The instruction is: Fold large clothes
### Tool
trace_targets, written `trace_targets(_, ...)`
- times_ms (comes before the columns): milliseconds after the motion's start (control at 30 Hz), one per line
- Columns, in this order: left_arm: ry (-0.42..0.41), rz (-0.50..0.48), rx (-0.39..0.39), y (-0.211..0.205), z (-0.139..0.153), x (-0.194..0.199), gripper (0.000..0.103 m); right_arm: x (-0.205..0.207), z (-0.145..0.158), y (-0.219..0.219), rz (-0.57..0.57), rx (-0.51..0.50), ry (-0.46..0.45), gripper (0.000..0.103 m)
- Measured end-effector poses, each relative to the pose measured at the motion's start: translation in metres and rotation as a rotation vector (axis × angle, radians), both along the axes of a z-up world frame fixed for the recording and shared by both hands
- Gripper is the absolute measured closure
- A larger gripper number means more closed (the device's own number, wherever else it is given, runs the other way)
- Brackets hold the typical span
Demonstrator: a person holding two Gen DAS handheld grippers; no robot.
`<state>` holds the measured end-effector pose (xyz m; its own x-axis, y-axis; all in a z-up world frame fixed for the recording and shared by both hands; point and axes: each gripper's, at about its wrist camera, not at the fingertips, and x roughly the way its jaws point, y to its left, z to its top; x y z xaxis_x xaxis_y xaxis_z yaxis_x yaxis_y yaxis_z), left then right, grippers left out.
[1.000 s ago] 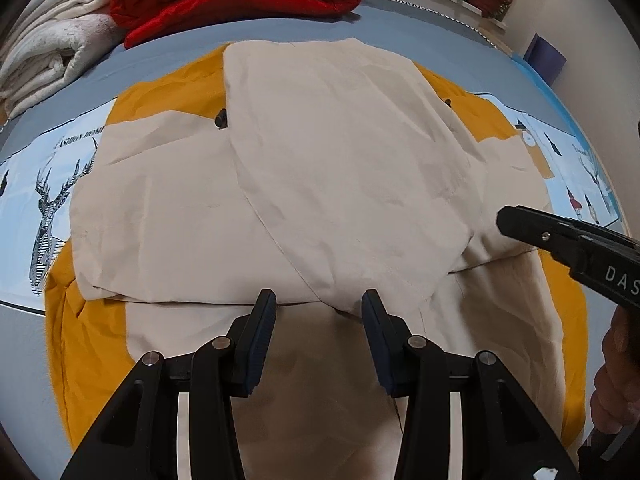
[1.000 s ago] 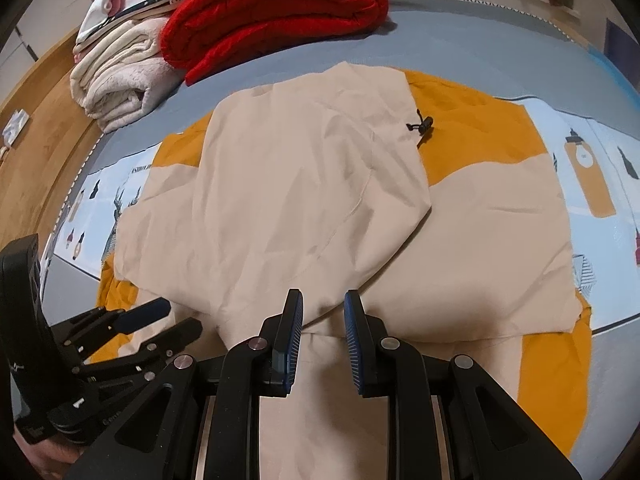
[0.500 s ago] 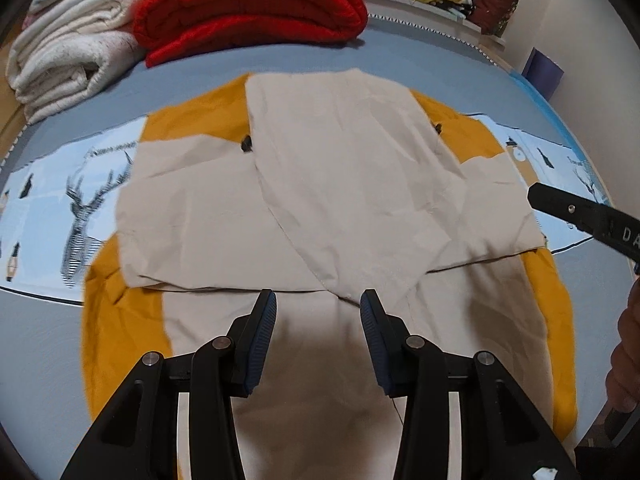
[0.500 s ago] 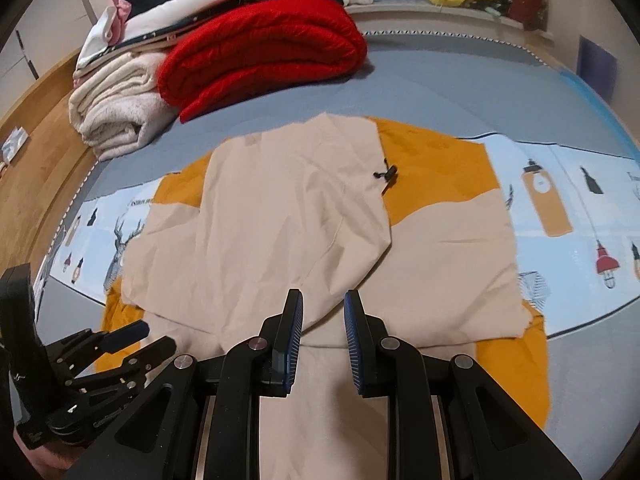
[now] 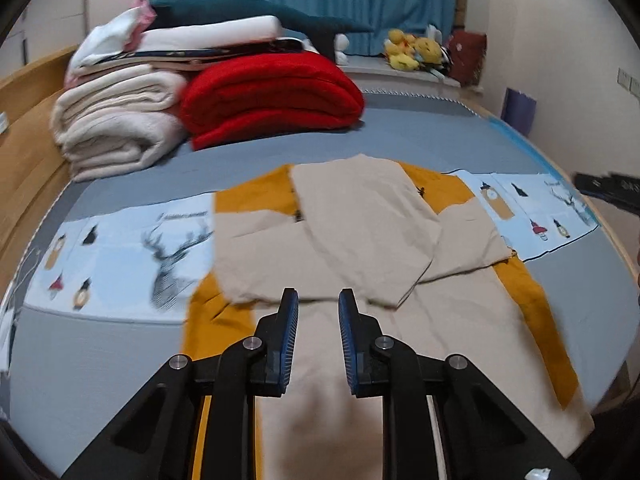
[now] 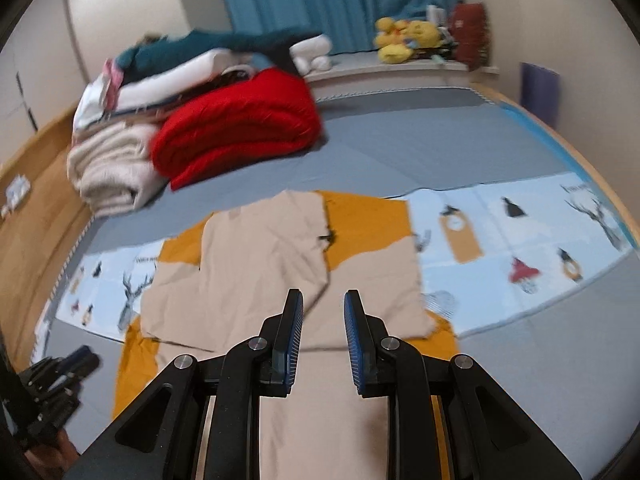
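Beige-and-mustard garment (image 5: 352, 248) lies flat on the grey bed (image 5: 400, 136), sleeves folded across its middle. Nearest, the left gripper (image 5: 318, 312) and right gripper (image 6: 323, 312) hover over its lower part, jaws parted and holding nothing. Under it runs a pale-blue printed cloth (image 5: 132, 240); beyond sit a folded red blanket (image 5: 272, 96) and cream blankets (image 5: 116, 128).

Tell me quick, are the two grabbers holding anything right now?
Left gripper: open, nothing between its fingers, above the beige and orange garment.
Right gripper: open, holding nothing, also above the garment.
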<state>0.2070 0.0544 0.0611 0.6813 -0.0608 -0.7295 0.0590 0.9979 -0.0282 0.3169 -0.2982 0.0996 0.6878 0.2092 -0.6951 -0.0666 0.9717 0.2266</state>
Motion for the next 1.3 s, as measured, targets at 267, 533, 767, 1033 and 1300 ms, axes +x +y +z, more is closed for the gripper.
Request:
trace_targets(267, 0.040, 0.052, 0.018, 0.094, -0.017, -0.102, 0.085, -0.111, -0.004, -0.087, -0.027, -0.008, 0.002, 0.080)
trace_targets(533, 0.476, 0.197, -0.172, 0.152, -0.133, -0.119, 0.088, -0.157, -0.121, -0.145, -0.026, -0.022, 0.301, 0.080)
trace_targets(767, 0.577, 0.179, -0.215, 0.153, -0.158, -0.120, 0.083, -0.156, -0.166, -0.164, -0.024, 0.097, 0.484, 0.080)
trace_targets(1033, 0.684, 0.243, -0.222, 0.160, -0.183, -0.123, 0.065, -0.162, -0.209, -0.141, 0.075, 0.027, 0.676, 0.075)
trace_targets(1300, 0.753, 0.249, -0.183, 0.155, -0.200, -0.125, 0.064, -0.166, -0.233, -0.136, 0.083, -0.068, 0.773, 0.074)
